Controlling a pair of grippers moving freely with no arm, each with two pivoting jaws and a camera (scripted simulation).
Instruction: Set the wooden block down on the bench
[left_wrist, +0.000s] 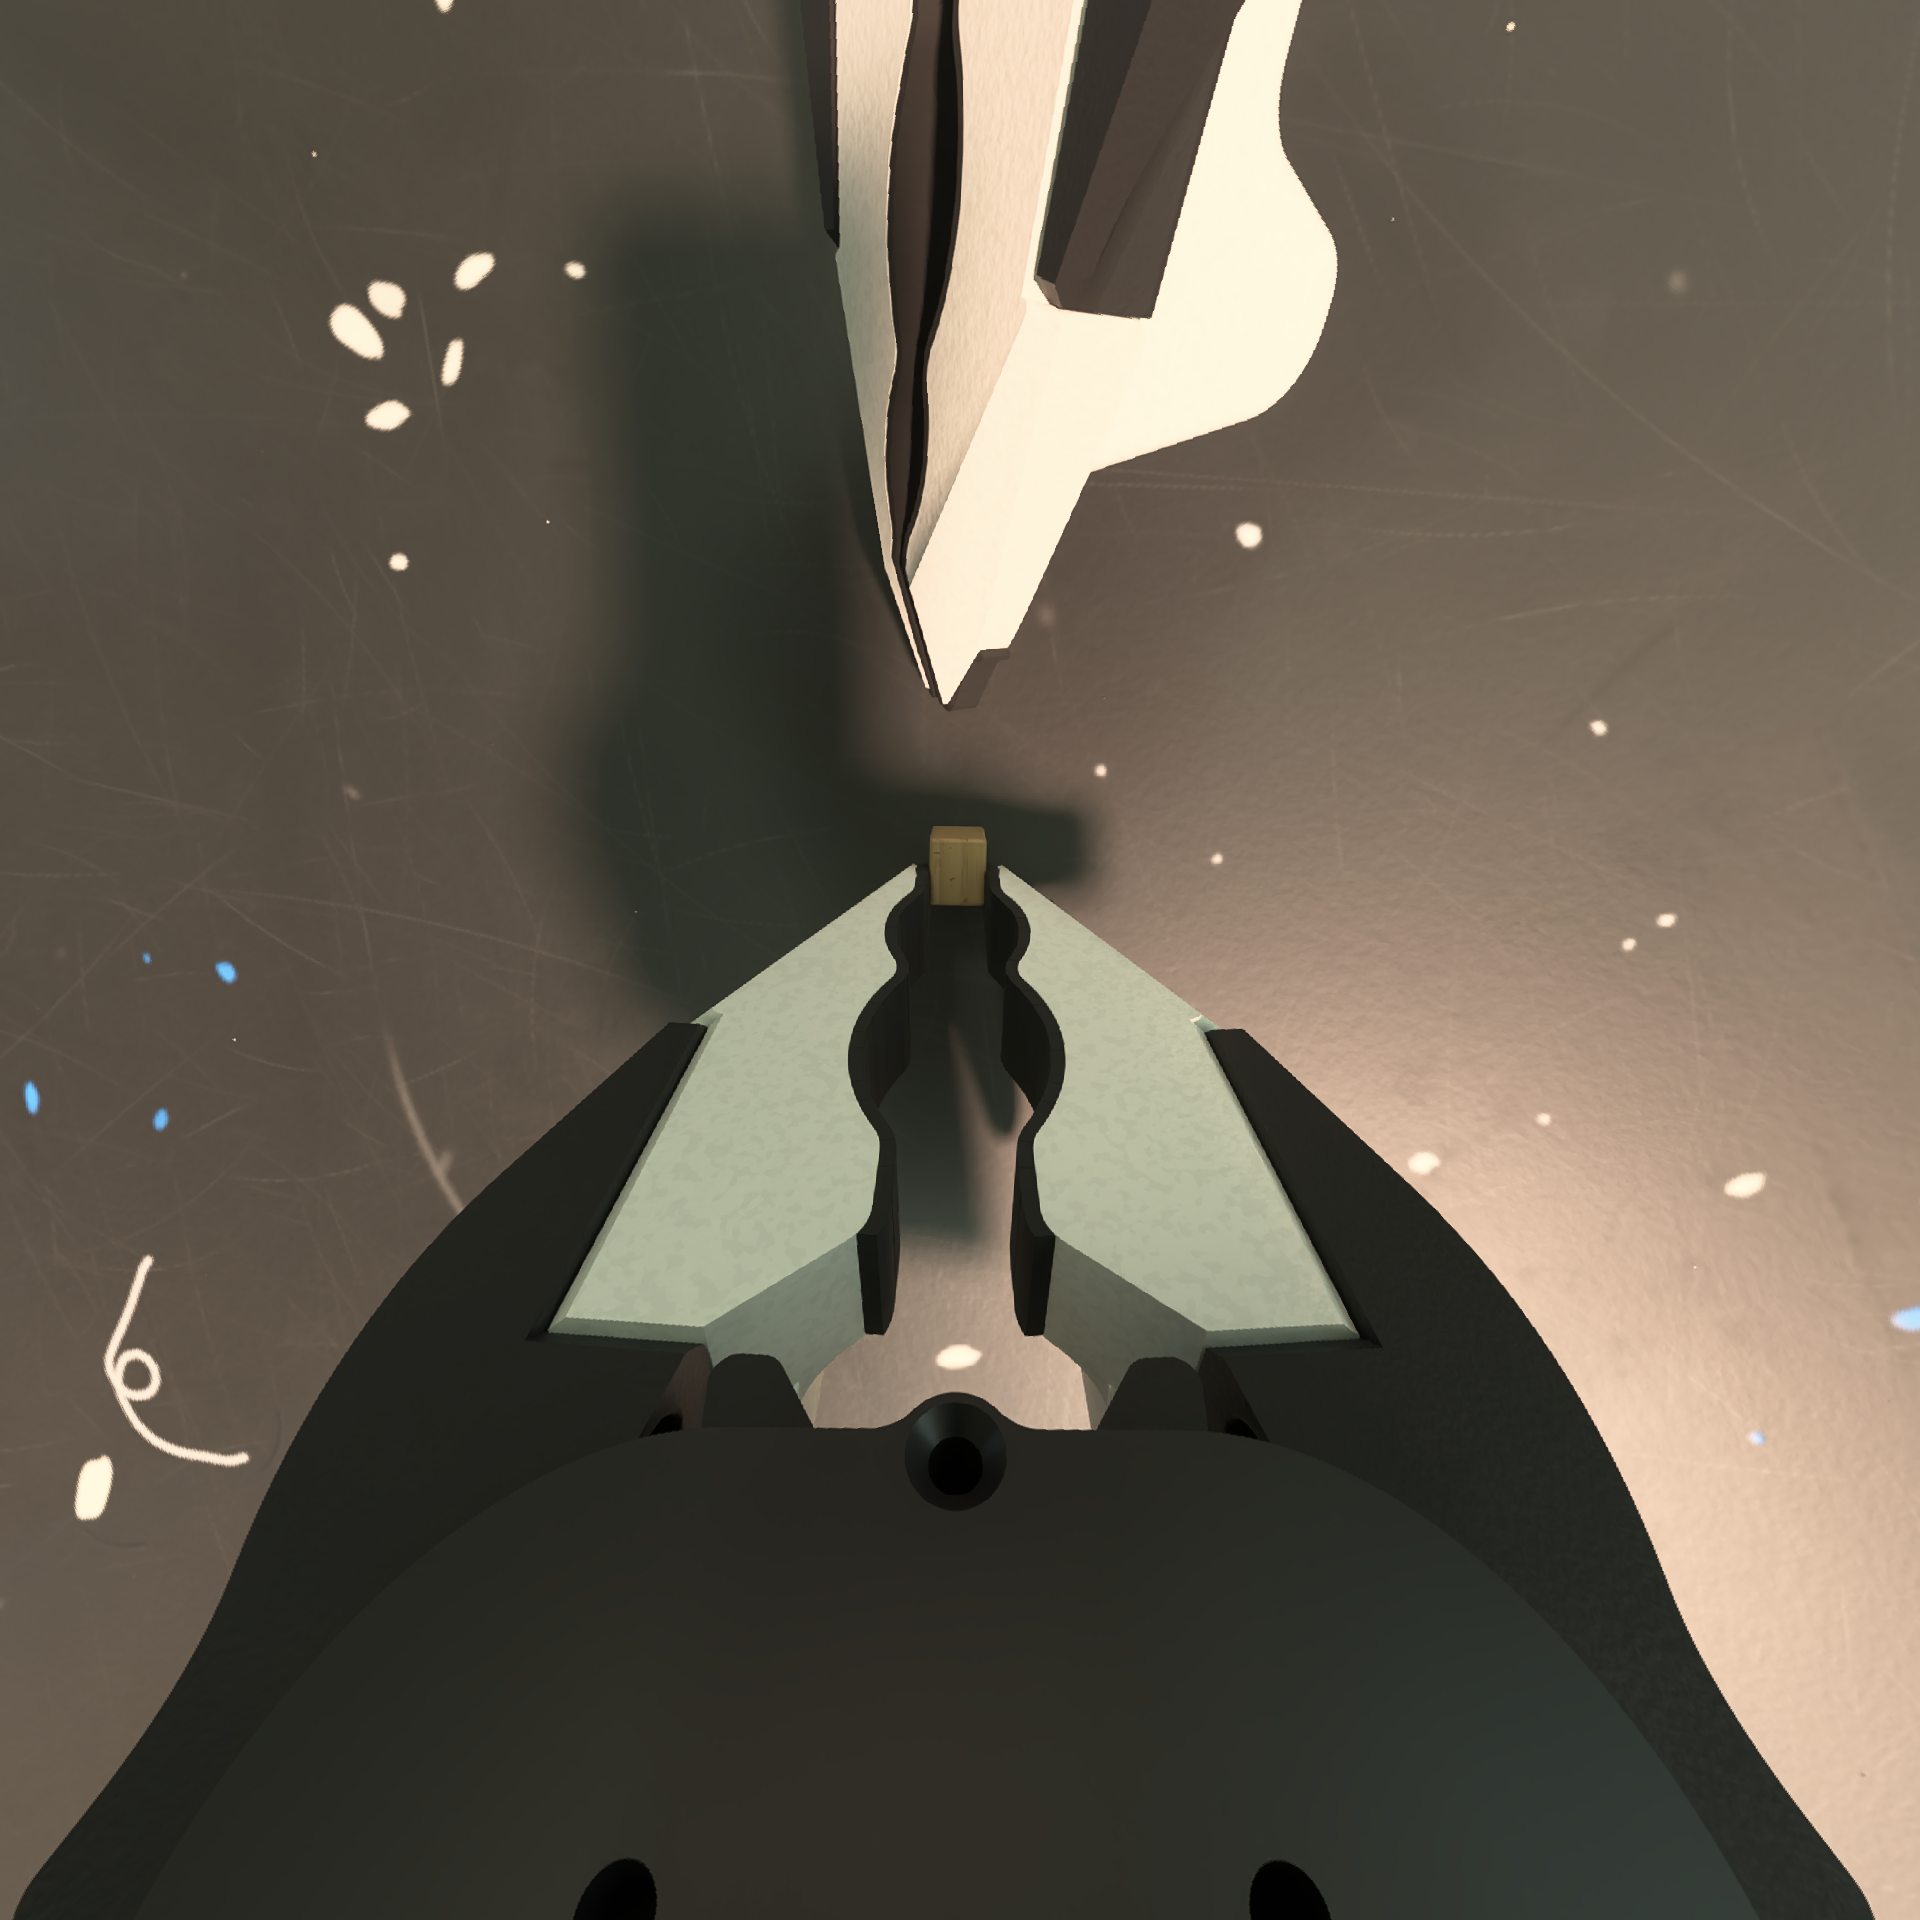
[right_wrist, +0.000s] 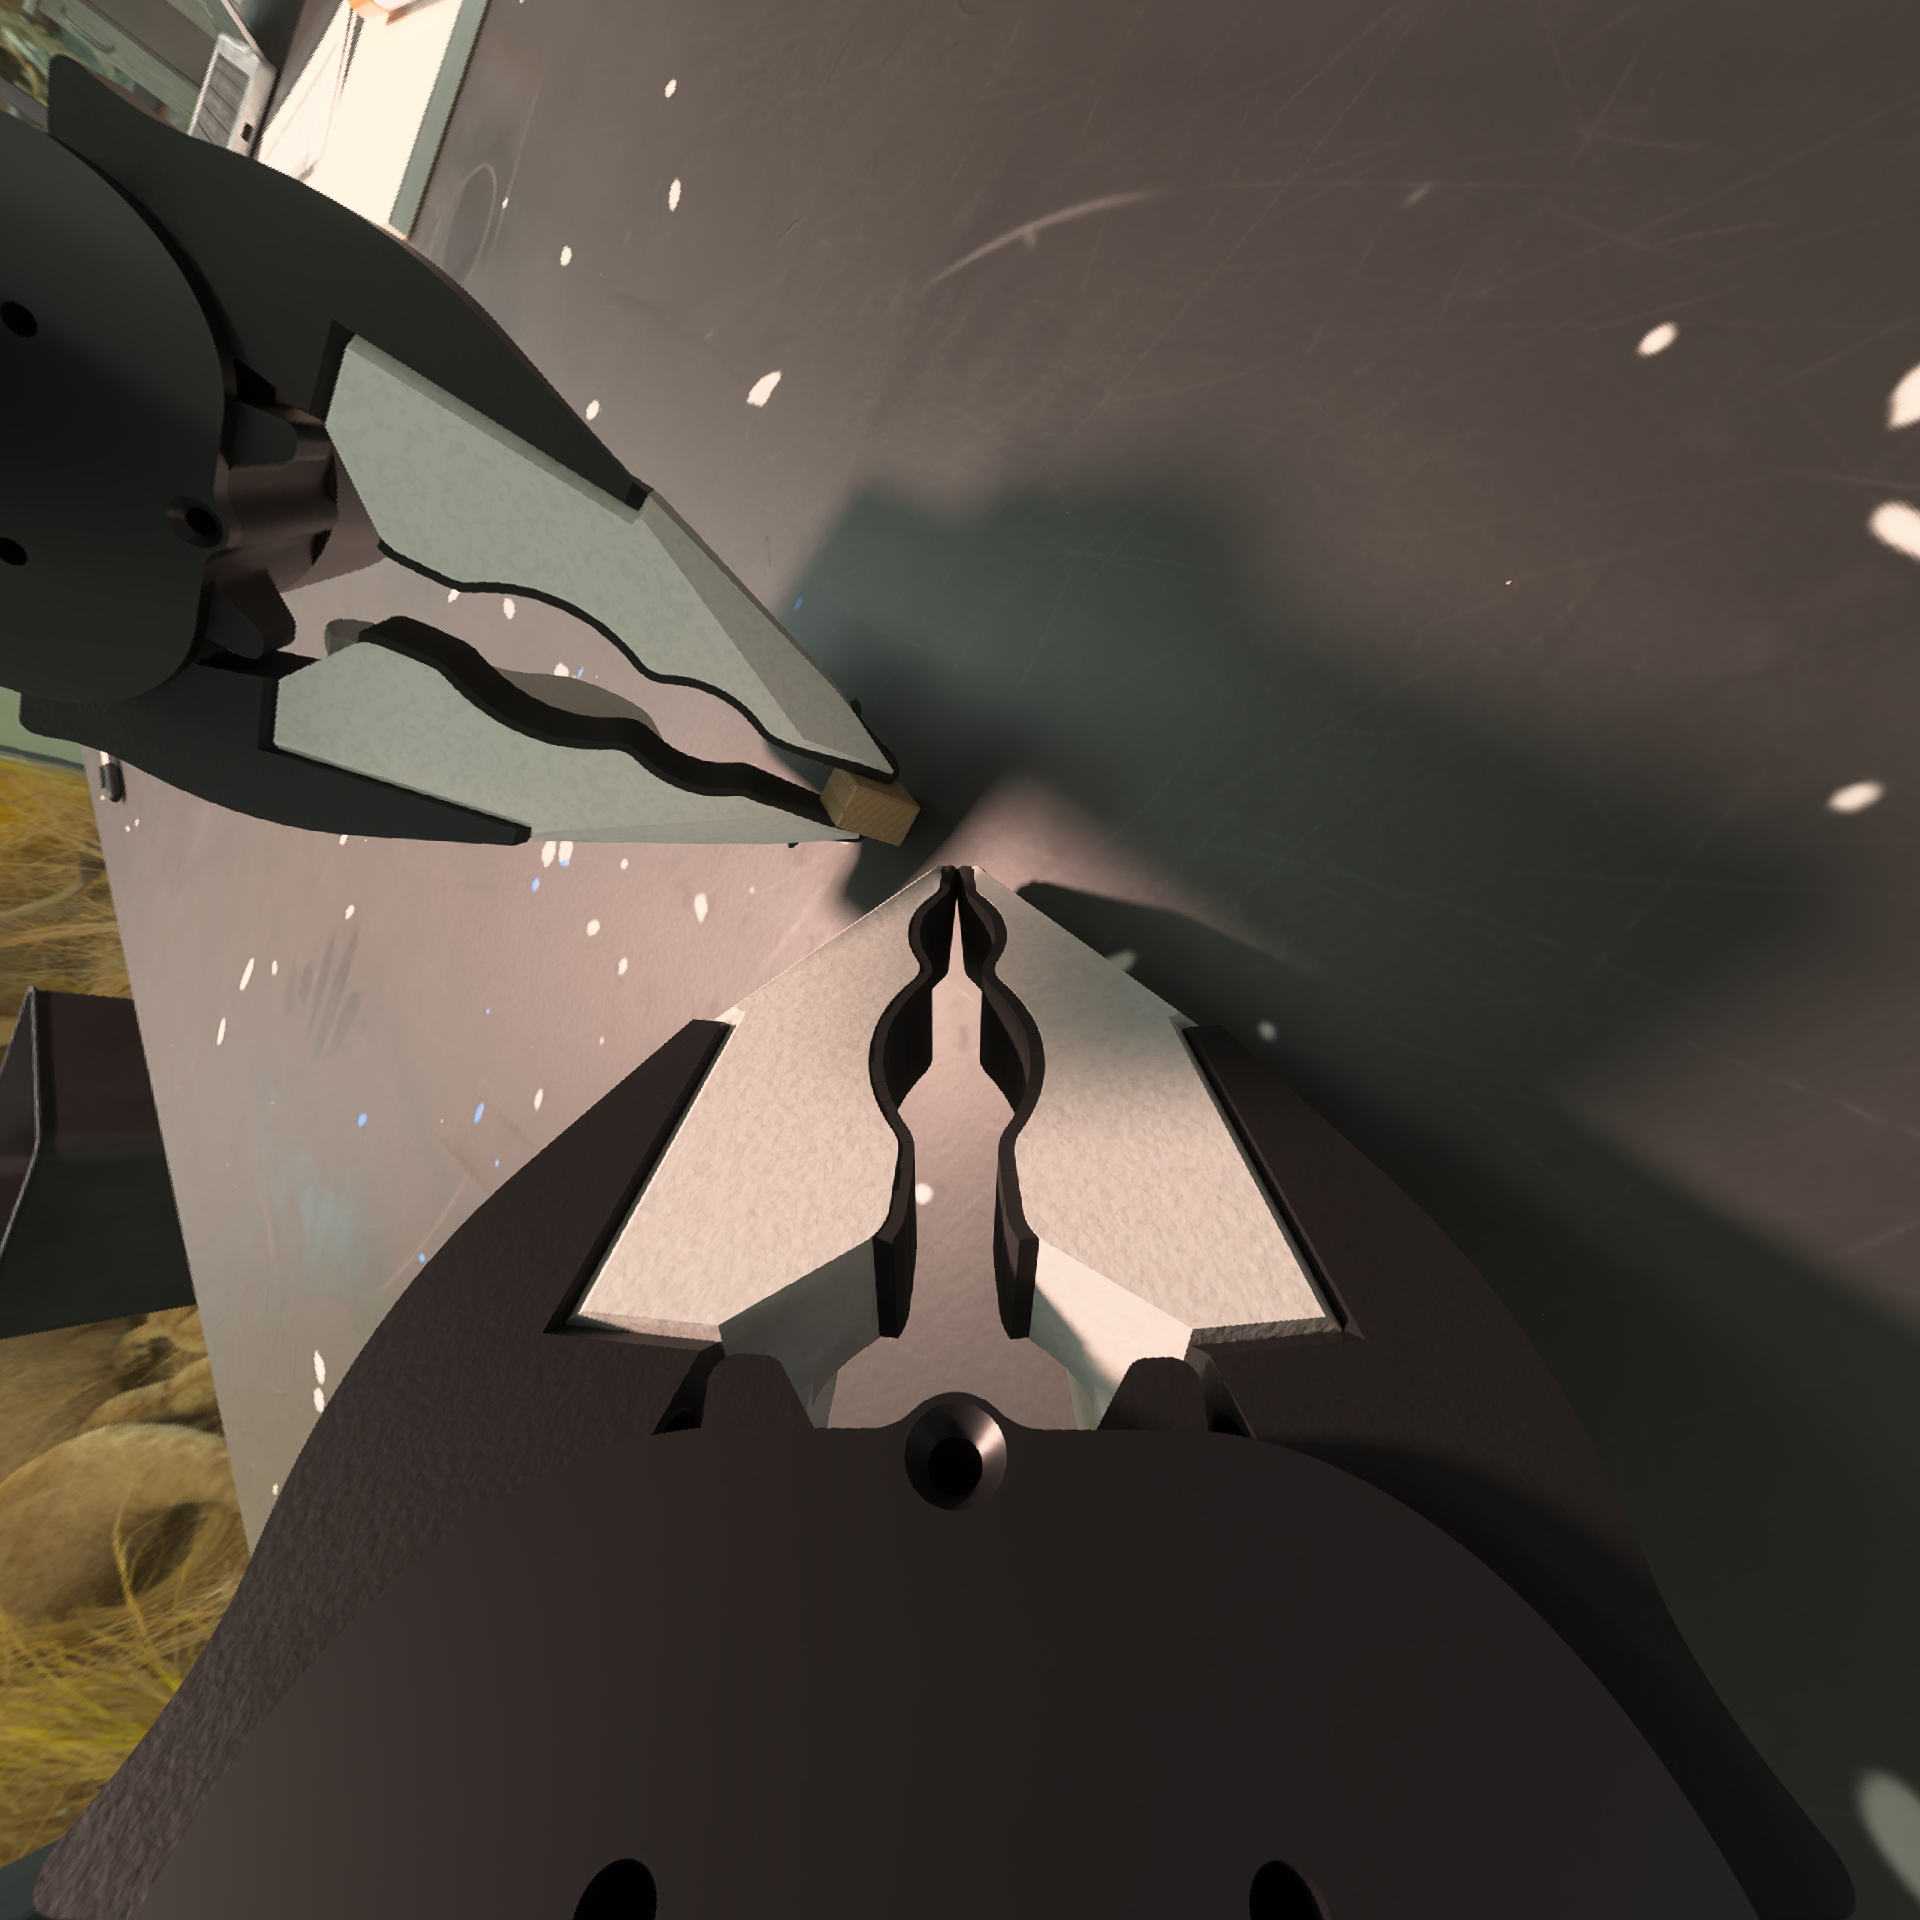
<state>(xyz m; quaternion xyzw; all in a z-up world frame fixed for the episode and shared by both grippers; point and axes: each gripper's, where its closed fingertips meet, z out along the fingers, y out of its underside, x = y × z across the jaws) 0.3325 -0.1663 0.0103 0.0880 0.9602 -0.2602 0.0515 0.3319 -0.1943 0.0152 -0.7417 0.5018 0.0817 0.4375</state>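
Note:
A small tan wooden block (left_wrist: 957, 868) sits pinched between the tips of my left gripper (left_wrist: 957, 883), close above the dark scratched bench (left_wrist: 1455, 727). In the right wrist view the same block (right_wrist: 871, 811) shows at the tip of the left gripper (right_wrist: 857, 805), which comes in from the upper left. My right gripper (right_wrist: 957, 875) is shut and empty, its tips just below and right of the block. In the left wrist view the right gripper (left_wrist: 951, 686) points down from the top, its tips a short way beyond the block.
The bench top is grey-brown with white and blue paint flecks (left_wrist: 374, 322) and scratches. Its left edge (right_wrist: 156, 1039) shows in the right wrist view, with dry grass ground (right_wrist: 83, 1455) beyond and a dark angled part (right_wrist: 62, 1143) beside it.

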